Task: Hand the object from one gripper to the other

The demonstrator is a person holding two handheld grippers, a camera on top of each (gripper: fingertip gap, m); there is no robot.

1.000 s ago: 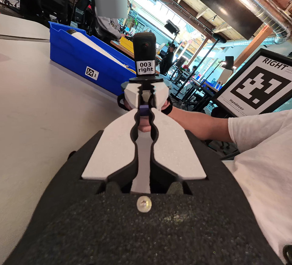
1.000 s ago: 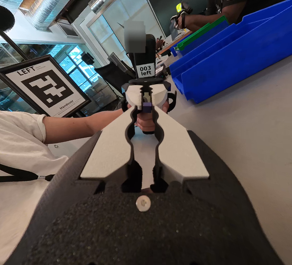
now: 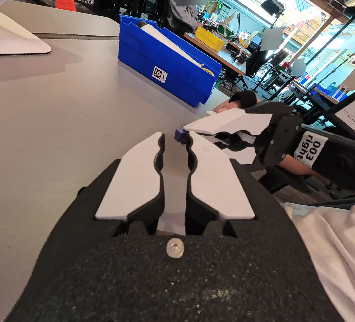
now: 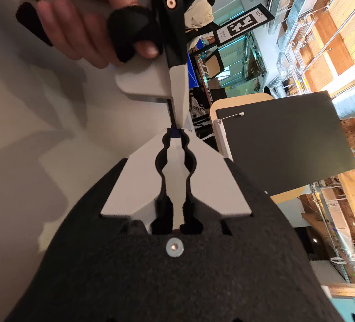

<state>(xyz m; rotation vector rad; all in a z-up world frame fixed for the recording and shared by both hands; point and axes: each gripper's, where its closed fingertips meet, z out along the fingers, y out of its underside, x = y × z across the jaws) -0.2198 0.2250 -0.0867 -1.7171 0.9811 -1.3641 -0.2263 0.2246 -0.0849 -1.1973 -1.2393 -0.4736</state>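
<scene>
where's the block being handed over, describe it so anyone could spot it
Look above the grey table, where the right gripper reaches in from the side. The block sits pinched at its tips: small, purple-blue, the only coloured thing between white fingers.

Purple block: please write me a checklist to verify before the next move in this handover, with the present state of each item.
1. The right gripper is shut on the purple block: ok.
2. The left gripper is open, and the table shows through its gap: ok.
3. Block free of the left gripper: cannot tell, as it sits right at one tip.
4. Block lifted off the table: cannot tell.
5. The blue bin is out of the way, farther back: ok.
</scene>
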